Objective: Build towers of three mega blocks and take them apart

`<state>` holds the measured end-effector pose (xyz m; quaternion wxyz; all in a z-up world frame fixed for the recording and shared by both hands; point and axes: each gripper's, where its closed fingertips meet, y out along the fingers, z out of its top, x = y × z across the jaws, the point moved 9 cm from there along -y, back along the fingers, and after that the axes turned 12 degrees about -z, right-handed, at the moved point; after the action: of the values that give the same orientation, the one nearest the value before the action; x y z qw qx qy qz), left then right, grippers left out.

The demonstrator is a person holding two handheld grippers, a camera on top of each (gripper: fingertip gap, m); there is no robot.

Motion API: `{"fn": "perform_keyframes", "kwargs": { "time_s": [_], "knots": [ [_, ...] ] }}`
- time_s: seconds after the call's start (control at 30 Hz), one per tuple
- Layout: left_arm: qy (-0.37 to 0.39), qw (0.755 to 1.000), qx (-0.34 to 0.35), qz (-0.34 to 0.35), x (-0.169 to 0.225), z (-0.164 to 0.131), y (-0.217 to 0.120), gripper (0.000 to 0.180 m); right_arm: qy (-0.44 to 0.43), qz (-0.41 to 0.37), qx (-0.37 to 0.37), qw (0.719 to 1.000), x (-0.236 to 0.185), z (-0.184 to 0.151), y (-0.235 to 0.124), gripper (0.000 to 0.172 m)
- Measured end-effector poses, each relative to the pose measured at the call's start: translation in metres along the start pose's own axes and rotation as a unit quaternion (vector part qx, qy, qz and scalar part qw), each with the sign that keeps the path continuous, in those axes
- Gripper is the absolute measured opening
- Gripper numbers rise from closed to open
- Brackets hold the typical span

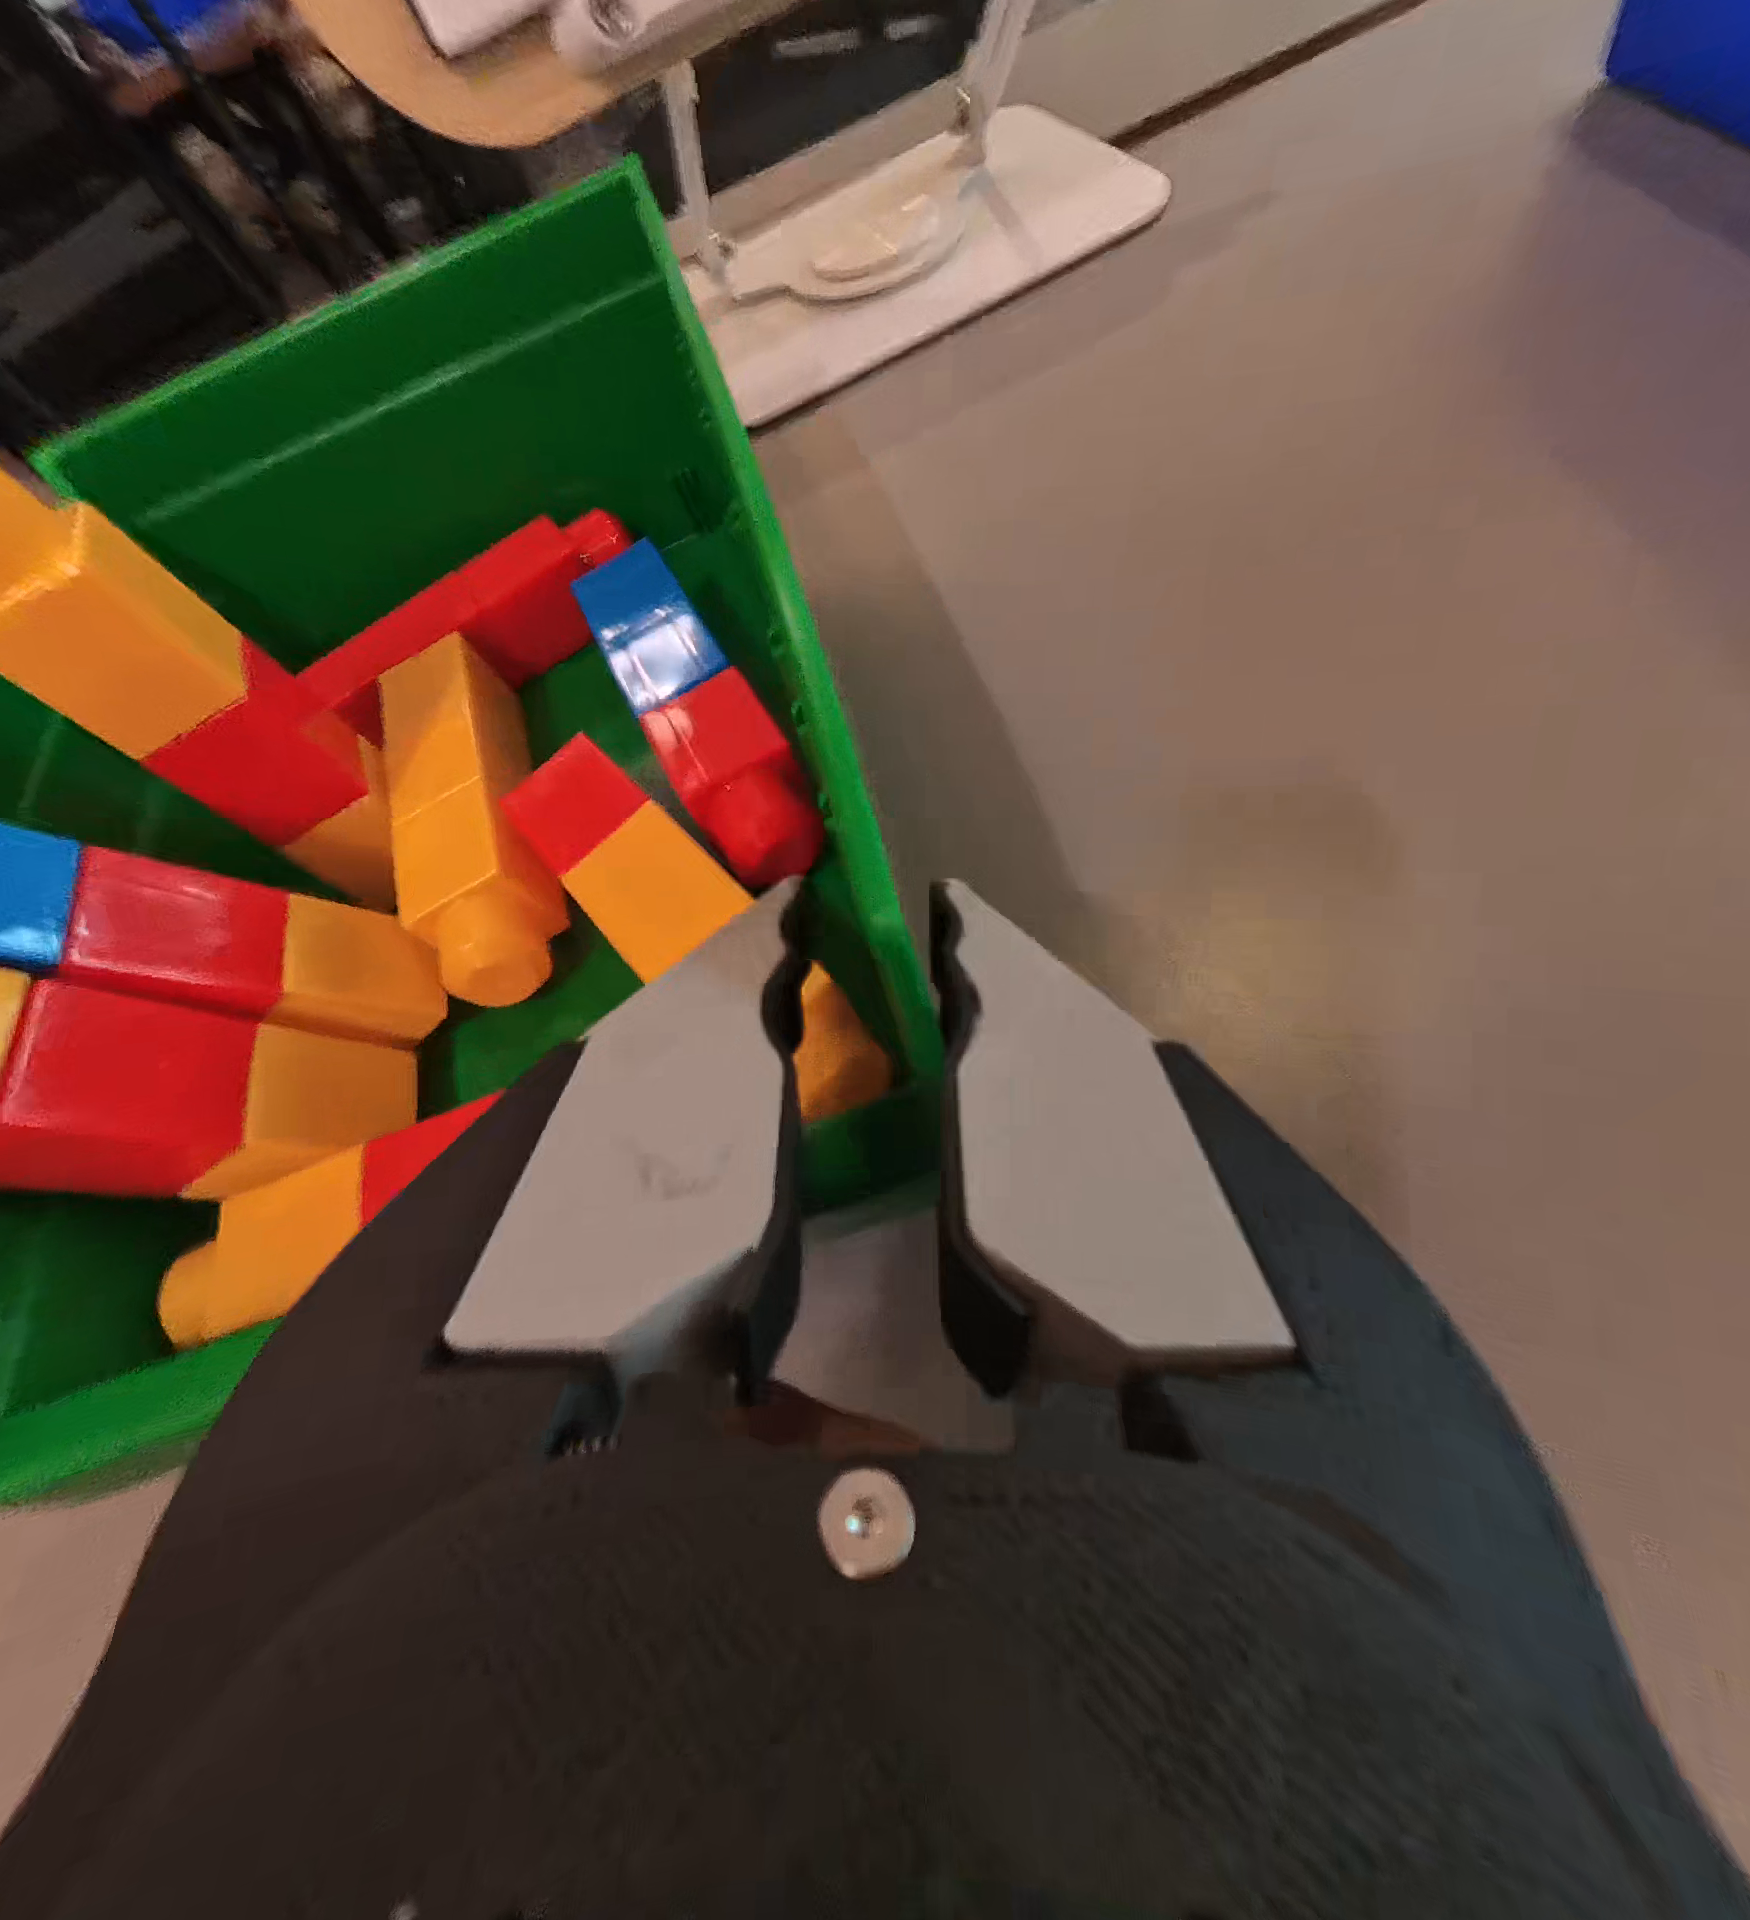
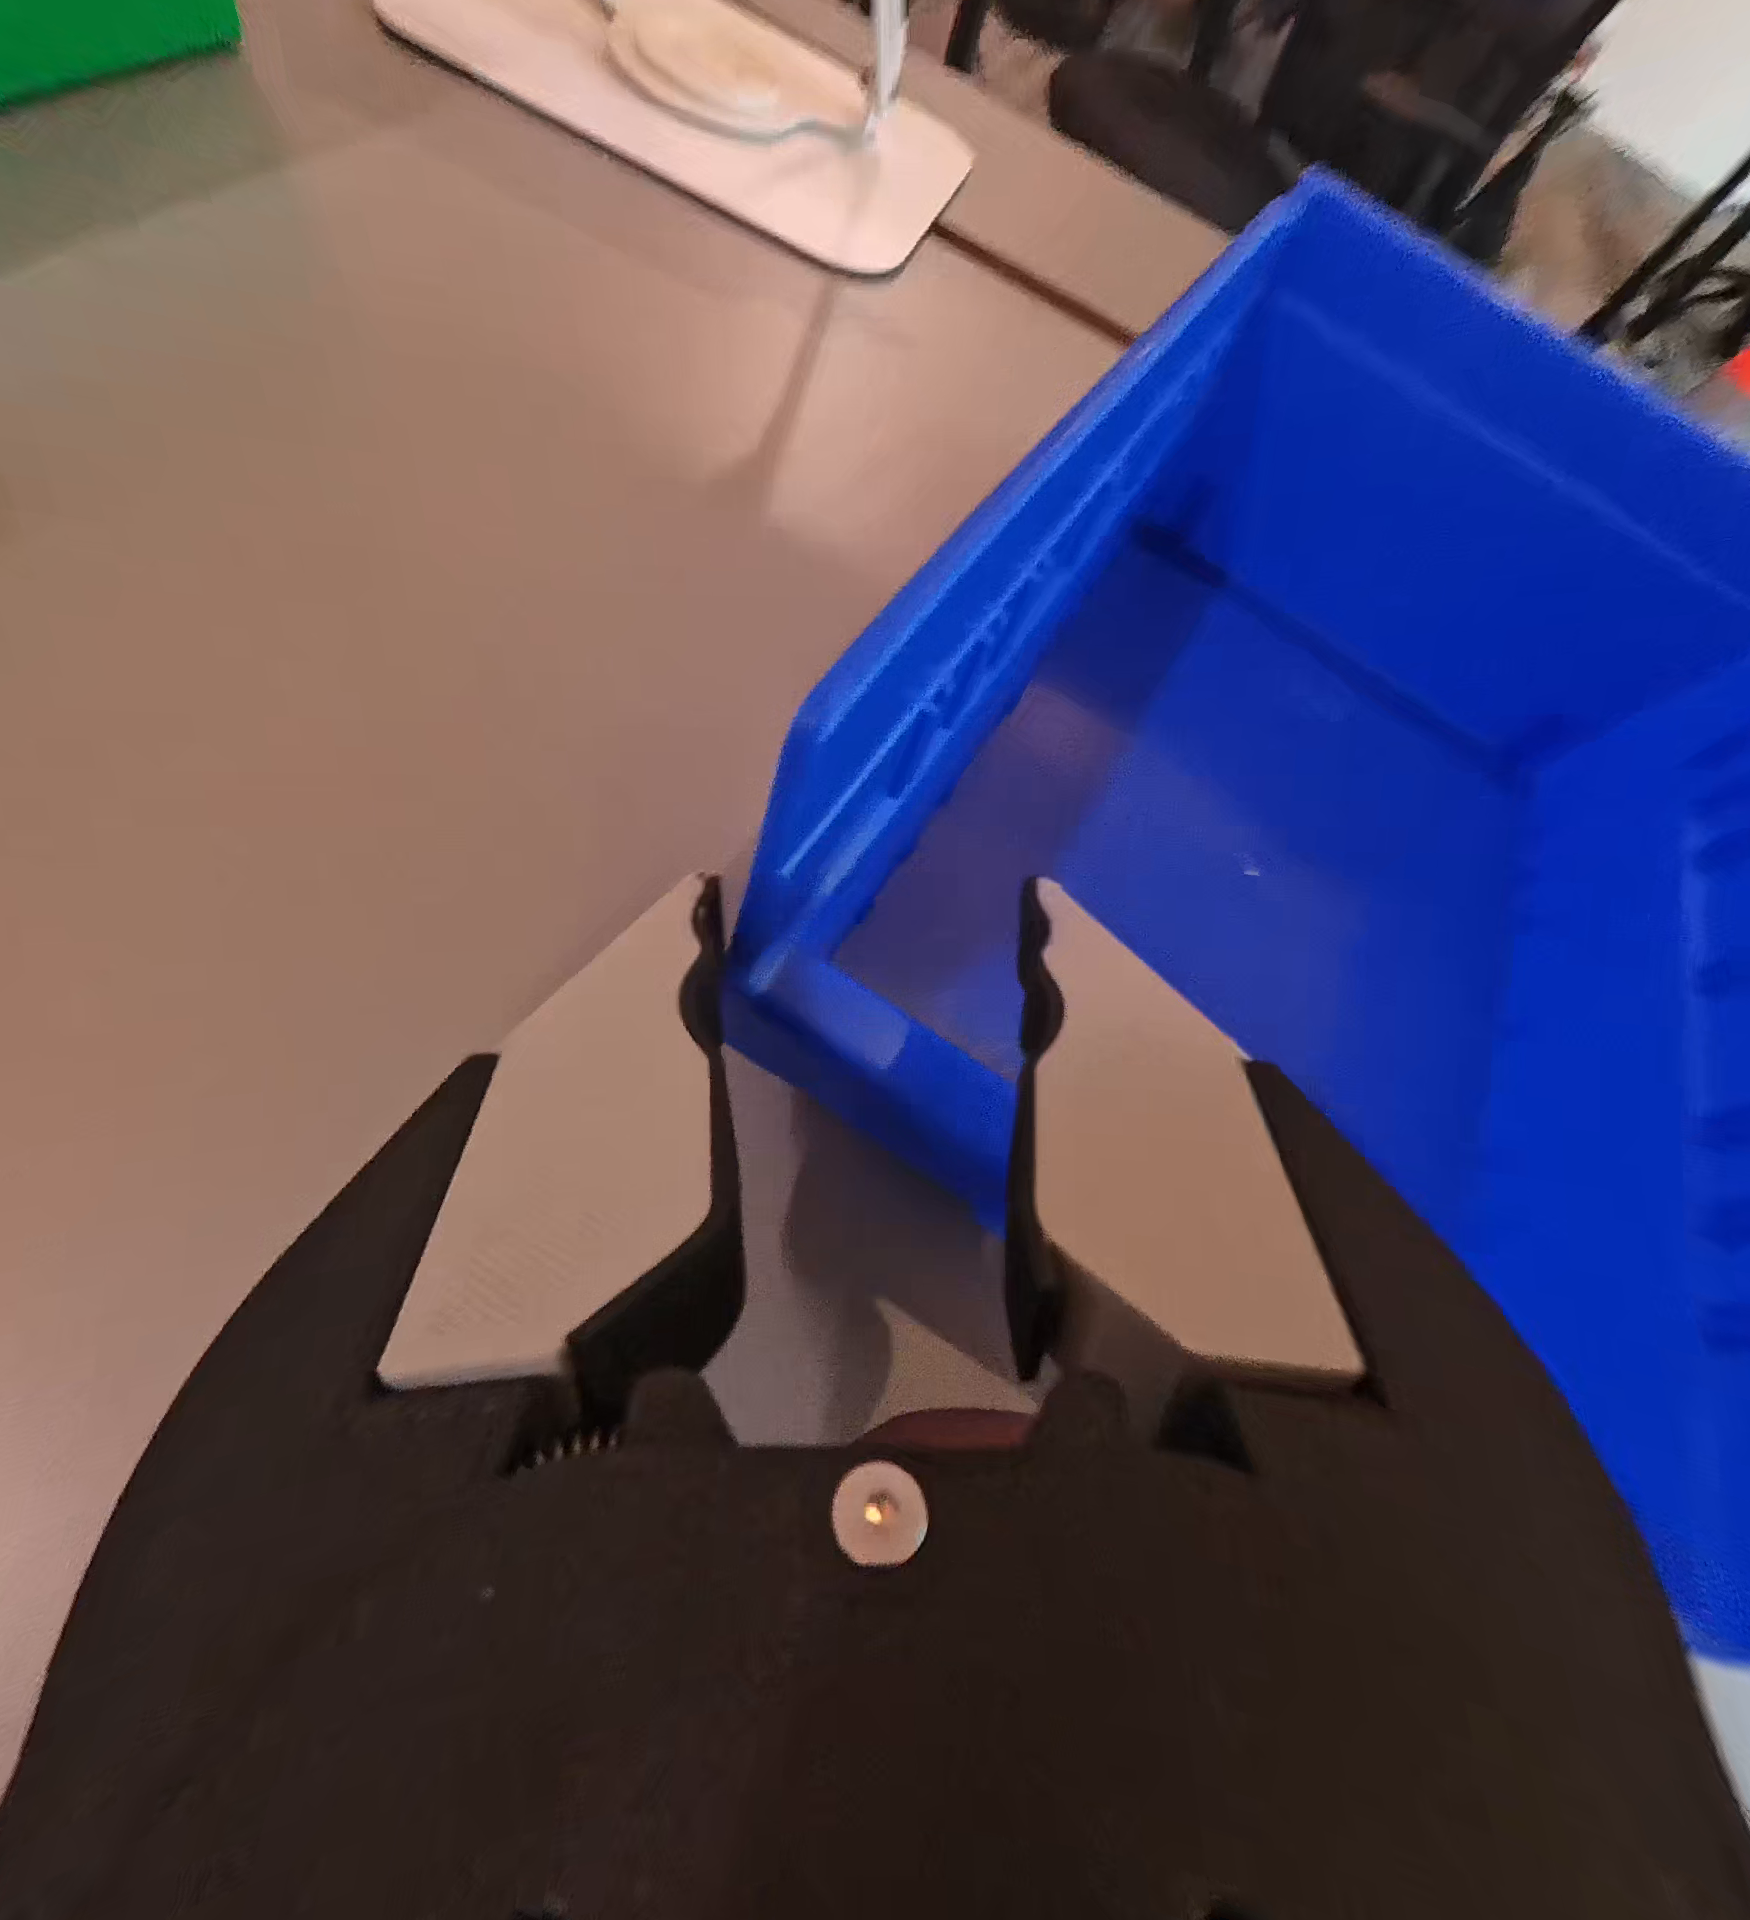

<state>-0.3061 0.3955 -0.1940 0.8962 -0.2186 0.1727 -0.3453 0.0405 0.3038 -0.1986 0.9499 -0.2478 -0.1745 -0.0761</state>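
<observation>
A green bin (image 1: 435, 416) at the left of the left wrist view holds several stacks of red, orange and blue mega blocks, such as a red-and-orange stack (image 1: 622, 852) and a blue-and-red one (image 1: 694, 707). My left gripper (image 1: 866, 894) straddles the bin's right wall near its front corner. The jaws are narrow but open, and an orange block (image 1: 835, 1049) shows in the gap between the left pad and the wall. My right gripper (image 2: 871, 888) is open and empty over the near left corner of an empty blue bin (image 2: 1370, 623).
A white stand base (image 1: 954, 239) sits at the back of the brown table (image 1: 1370, 623); it also shows in the right wrist view (image 2: 694, 114). The blue bin's corner (image 1: 1733, 73) shows far right in the left wrist view, and the green bin (image 2: 40, 42) far left in the right wrist view. One gripper's finger ends stand about 35 centimeters off the other's.
</observation>
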Motion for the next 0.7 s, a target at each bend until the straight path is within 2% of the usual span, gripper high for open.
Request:
{"fn": "perform_keyframes", "kwargs": {
  "time_s": [0.07, 0.1, 0.23, 0.33, 0.4, 0.43, 0.5, 0.53, 0.6, 0.7],
  "knots": [
    [-0.001, 1.0, -0.01, 0.002, -0.002, 0.003, 0.005, 0.011, -0.001, 0.013, -0.012, 1.0, -0.001, 0.0, 0.004, 0.049],
    [-0.002, 1.0, -0.012, 0.005, -0.003, 0.004, 0.006, 0.01, -0.013, 0.036, -0.018, 0.999, -0.004, -0.001, 0.001, 0.02],
    [-0.016, 1.0, -0.009, 0.015, -0.01, 0.001, 0.004, 0.006, -0.043, -0.036, -0.027, 0.998, 0.004, -0.015, -0.015, 0.011],
    [-0.036, 0.999, -0.002, 0.012, -0.013, -0.004, -0.001, 0.003, -0.019, -0.04, -0.018, 0.999, 0.013, -0.027, -0.028, 0.009],
    [-0.053, 0.998, 0.004, -0.016, -0.012, -0.007, -0.007, 0.007, -0.008, -0.028, -0.009, 1.0, 0.017, -0.028, -0.038, 0.012],
    [-0.06, 0.997, 0.009, -0.039, -0.01, -0.008, -0.012, 0.018, -0.001, -0.026, 0.007, 1.0, 0.018, -0.025, -0.045, 0.02],
    [-0.07, 0.995, 0.021, -0.063, -0.008, -0.011, -0.024, 0.054, 0.0, -0.005, 0.051, 0.999, 0.016, -0.014, -0.064, 0.034],
    [-0.07, 0.995, 0.026, -0.069, -0.008, -0.014, -0.03, 0.064, -0.001, 0.008, 0.074, 0.997, 0.012, -0.006, -0.072, 0.041],
    [-0.07, 0.994, 0.034, -0.08, -0.01, -0.021, -0.042, 0.069, -0.008, 0.049, 0.099, 0.994, -0.002, 0.009, -0.083, 0.043],
    [-0.089, 0.99, 0.046, -0.096, -0.017, -0.036, -0.053, 0.072, -0.024, 0.108, 0.109, 0.988, -0.032, 0.029, -0.08, 0.049]
  ]
}}
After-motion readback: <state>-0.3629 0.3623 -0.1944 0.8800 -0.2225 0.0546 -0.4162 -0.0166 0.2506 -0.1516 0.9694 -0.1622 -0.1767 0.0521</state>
